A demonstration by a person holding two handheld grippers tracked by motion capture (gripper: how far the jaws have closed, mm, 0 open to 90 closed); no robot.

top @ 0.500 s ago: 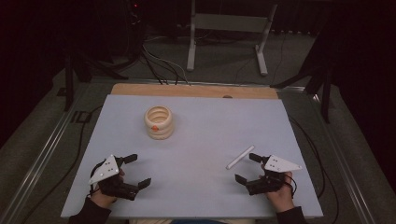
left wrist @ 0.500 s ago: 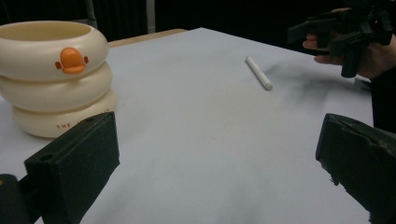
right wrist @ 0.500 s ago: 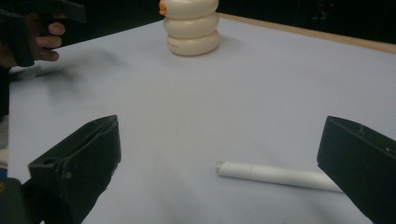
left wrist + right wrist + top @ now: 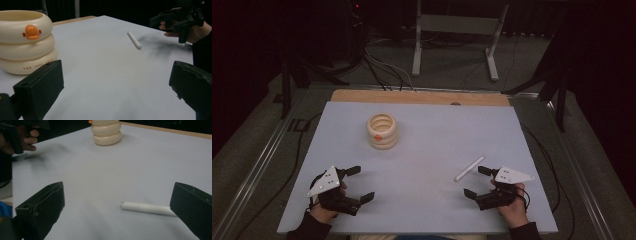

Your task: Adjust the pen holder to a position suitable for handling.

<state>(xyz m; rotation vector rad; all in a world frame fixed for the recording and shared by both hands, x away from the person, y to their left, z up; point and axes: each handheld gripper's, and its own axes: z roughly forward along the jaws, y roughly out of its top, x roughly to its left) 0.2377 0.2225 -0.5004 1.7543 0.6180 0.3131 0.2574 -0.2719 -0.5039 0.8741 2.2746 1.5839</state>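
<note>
stick (image 4: pixel 469 168) lying on mat (image 4: pixel 432 150), just ahead of right gripper (image 4: pixel 477 182), long axis slanting forward-right; right jaws gaping, empty; left gripper (image 4: pixel 359 184) gaping too, sitting well apart; ring stack (image 4: pixel 382 131) standing far-left.

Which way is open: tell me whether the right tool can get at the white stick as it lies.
Probably yes. The right tool is open, and the white stick lies flat just ahead of it, beside one jaw, with bare table around it and nothing between.
</note>
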